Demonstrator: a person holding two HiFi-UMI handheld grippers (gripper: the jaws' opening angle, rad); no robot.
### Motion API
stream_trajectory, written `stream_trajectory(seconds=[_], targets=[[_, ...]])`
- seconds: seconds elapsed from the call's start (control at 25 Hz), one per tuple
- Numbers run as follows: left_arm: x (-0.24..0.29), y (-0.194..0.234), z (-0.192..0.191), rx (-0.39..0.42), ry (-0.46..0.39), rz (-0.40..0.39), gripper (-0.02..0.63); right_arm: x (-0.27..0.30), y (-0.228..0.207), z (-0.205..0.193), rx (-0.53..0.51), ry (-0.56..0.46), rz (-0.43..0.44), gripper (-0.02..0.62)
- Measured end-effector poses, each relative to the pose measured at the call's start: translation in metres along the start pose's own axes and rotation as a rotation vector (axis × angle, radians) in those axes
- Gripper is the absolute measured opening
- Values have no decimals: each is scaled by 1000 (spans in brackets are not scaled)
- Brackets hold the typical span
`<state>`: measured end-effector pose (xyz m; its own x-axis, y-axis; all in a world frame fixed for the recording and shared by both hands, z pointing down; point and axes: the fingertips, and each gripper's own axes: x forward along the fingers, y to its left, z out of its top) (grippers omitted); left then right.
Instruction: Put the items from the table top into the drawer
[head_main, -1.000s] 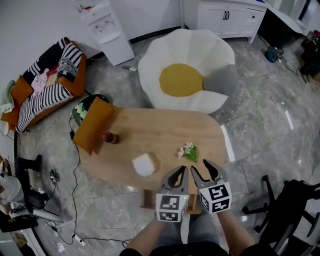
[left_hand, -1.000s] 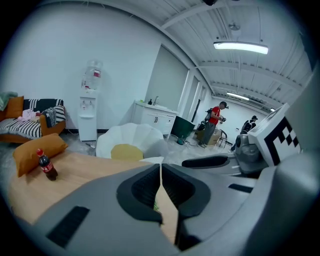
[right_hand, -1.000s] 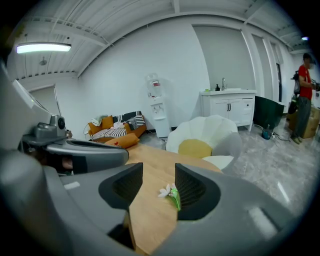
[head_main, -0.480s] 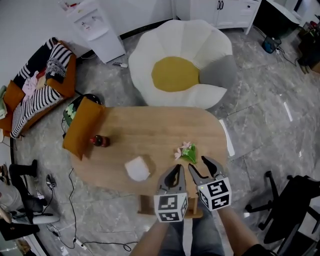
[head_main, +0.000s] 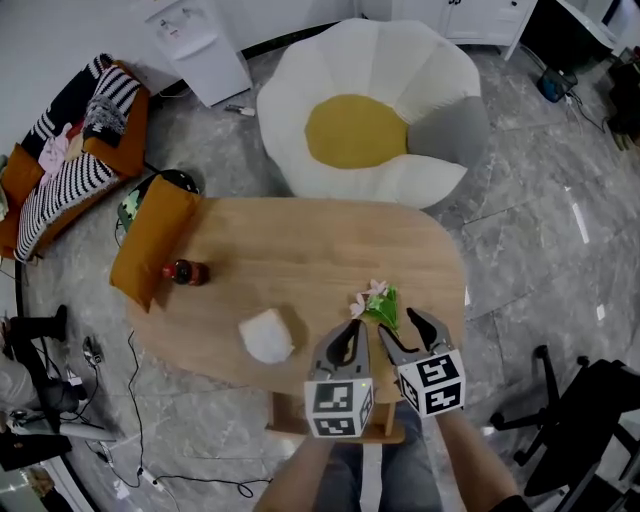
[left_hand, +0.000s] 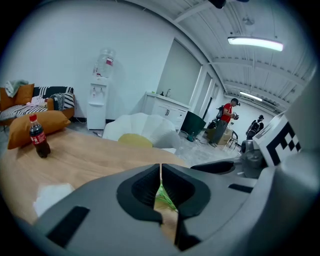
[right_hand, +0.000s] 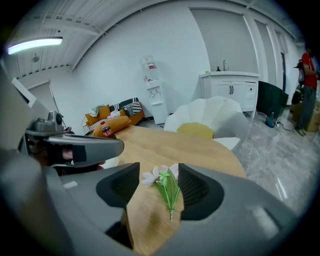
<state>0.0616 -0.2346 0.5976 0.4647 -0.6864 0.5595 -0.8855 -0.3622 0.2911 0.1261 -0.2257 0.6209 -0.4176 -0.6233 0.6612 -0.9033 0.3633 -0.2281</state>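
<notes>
We note table (head_main: 300, 250): pale wood, smooth, matt | floor (head_main: 540, 230): grey stone tiles, glossy | cushion (head_main: 150, 245): orange cloth, soft matt | bottle (head_main: 186, 272): glossy plastic

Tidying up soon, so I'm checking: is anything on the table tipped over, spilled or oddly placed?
Nothing spilled; the cola bottle stands upright. Oddest is the orange cushion, which seems to overhang the end of the table beside it.

No readable text or labels.

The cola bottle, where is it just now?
The cola bottle stands at the left end of the wooden table in the head view, beside the orange cushion.
</notes>
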Motion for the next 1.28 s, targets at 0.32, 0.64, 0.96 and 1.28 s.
stream_trajectory(seconds=[0.32,0.64,0.96,1.28], targets=[[23,4,-28,2,31,-5,20,29,-11,-21,-23,29,-13,241],[38,17,-42,8,40,-1,20,55,-20,-40,-40,71,-18,270],[50,22,-63,-8,78,5,20,71,-27,-57,-52,115,-31,270],[57,28,-69,-27,88,14,20,88,-24,-66,-110,172,-23,270]])
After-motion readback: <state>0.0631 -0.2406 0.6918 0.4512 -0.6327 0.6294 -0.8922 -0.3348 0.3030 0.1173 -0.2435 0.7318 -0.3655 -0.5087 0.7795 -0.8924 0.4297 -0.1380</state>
